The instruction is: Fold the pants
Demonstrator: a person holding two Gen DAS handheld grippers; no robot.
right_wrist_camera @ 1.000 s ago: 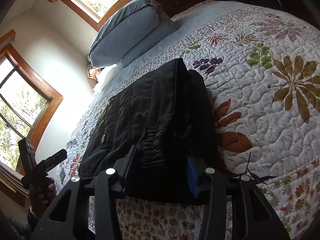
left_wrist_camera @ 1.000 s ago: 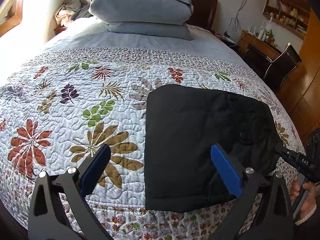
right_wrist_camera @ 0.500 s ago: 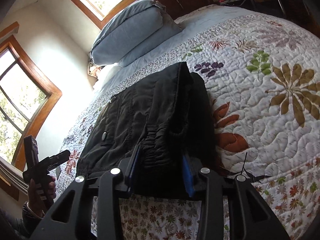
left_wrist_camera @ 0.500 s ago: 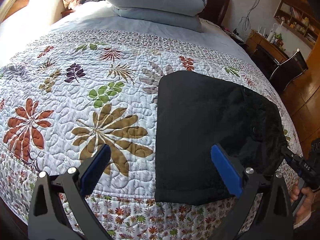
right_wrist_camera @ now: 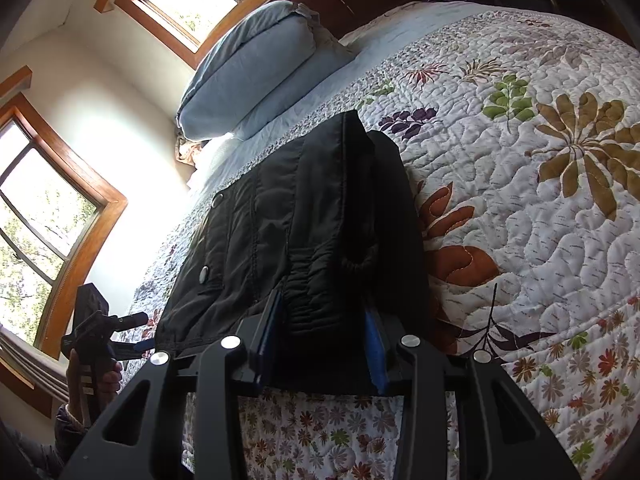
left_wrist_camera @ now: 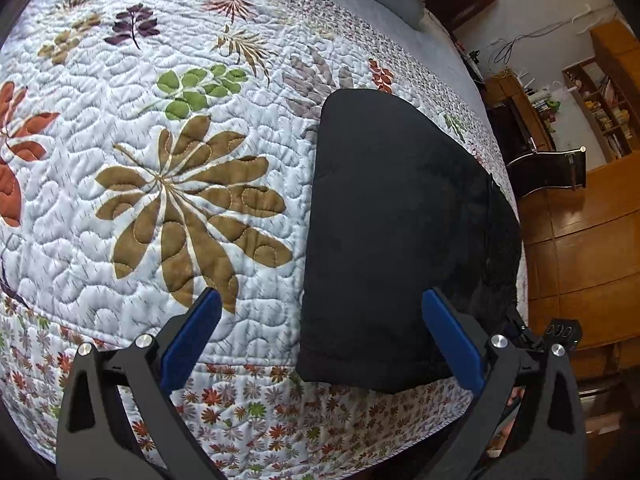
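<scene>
- The pants (left_wrist_camera: 396, 240) lie folded into a thick black block on the quilt (left_wrist_camera: 160, 200), at the near edge of the bed, its front end hanging just over the flowered border.
- Your right gripper (right_wrist_camera: 324, 344) is clamped on the near end of that block: both blue pads press into the gathered waistband fabric, which bulges up between them.
- From the right wrist view, the top layer shows two metal snaps (right_wrist_camera: 204, 274) and a stitched seam running away from you; a second, lower layer sticks out on the right side of the fold.
- Your left gripper (left_wrist_camera: 320, 340) is spread wide with nothing in it. Its right pad (left_wrist_camera: 450, 344) sits in front of the near right part of the pants, its left pad over bare quilt beside the big brown leaf (left_wrist_camera: 188, 208); whether either touches the cloth, you cannot tell from here.
- In the right wrist view, your left hand (right_wrist_camera: 94, 380) shows at the far left, gripping its tool's handle, beside the pants' edge.
- Blue pillows (right_wrist_camera: 256, 76) are stacked at the head of the bed, well apart from the pants.
</scene>
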